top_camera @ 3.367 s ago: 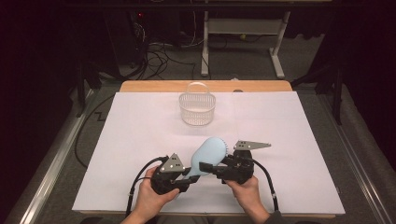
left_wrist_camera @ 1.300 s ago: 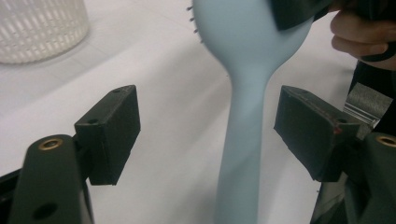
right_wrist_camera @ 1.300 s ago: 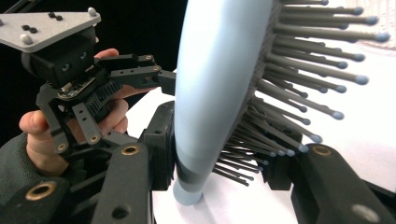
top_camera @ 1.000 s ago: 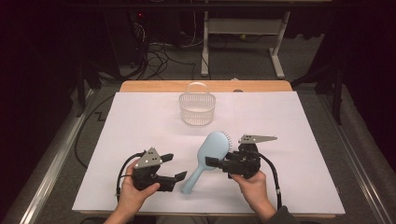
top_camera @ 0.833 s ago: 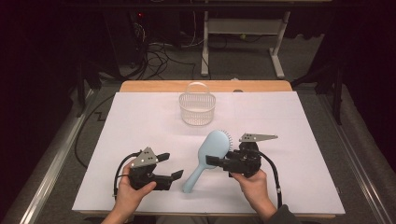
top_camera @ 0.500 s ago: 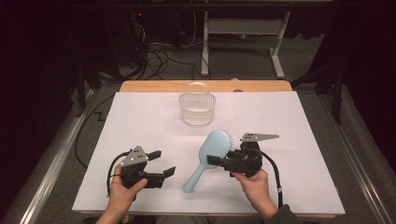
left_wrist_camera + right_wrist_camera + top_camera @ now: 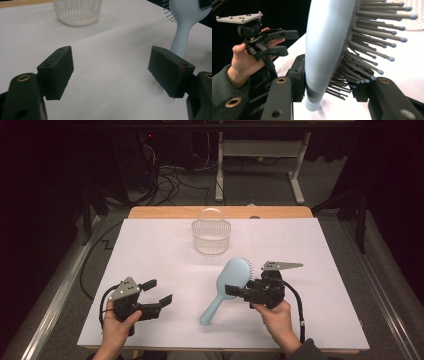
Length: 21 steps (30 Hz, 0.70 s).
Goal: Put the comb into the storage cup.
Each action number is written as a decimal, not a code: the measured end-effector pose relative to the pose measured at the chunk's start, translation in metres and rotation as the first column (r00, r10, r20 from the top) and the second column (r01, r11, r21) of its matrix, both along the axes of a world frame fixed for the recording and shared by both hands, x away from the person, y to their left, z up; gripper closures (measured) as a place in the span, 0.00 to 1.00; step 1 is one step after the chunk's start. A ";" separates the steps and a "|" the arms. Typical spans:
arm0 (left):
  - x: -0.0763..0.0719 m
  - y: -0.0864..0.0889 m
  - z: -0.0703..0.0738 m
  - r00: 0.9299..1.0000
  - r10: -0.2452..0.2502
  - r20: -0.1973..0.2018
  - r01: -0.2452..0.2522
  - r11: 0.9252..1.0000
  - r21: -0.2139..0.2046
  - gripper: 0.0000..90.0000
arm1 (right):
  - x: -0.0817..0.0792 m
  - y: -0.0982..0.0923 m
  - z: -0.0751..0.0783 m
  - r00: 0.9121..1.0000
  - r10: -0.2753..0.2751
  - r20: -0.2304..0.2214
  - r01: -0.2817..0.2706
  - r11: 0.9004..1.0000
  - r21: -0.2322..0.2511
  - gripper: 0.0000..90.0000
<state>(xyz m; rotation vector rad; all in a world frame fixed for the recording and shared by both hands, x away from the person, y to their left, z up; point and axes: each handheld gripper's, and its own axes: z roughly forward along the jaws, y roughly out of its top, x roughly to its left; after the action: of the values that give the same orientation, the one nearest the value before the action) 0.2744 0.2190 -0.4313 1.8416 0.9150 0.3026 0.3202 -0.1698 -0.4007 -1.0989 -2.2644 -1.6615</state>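
One pale blue hairbrush (image 7: 225,287) with grey ball-tipped bristles, head clamped in right gripper (image 7: 234,291) jaws, left gripper (image 7: 160,292) jaws spread empty, white tabletop (image 7: 150,250).

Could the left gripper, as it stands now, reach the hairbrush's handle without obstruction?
Probably yes. The left gripper is open, and only bare white table lies between it and the hairbrush handle; the right gripper clamps higher up, at the head.

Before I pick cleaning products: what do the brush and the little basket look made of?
The hairbrush looks like smooth pale-blue plastic with a soft sheen; its grey ball-tipped bristles are probably plastic too. The basket seems thin translucent white plastic, moulded into fine ribs.
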 end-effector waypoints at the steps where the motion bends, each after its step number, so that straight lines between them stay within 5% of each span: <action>1: 0.000 0.001 -0.001 1.000 0.003 -0.002 -0.003 1.000 -0.003 0.24 | 0.000 0.000 0.000 1.000 -0.001 0.002 0.001 1.000 -0.001 0.61; 21: 0.005 0.030 -0.023 0.987 0.148 0.056 -0.148 0.989 -0.005 0.24 | 0.002 -0.015 0.006 0.999 -0.043 0.002 0.043 0.999 -0.009 0.61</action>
<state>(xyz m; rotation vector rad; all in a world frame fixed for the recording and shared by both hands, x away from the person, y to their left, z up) 0.2792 0.2486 -0.4539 1.7586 1.0144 0.4432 0.3225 -0.1847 -0.3946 -1.1564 -2.2670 -1.6708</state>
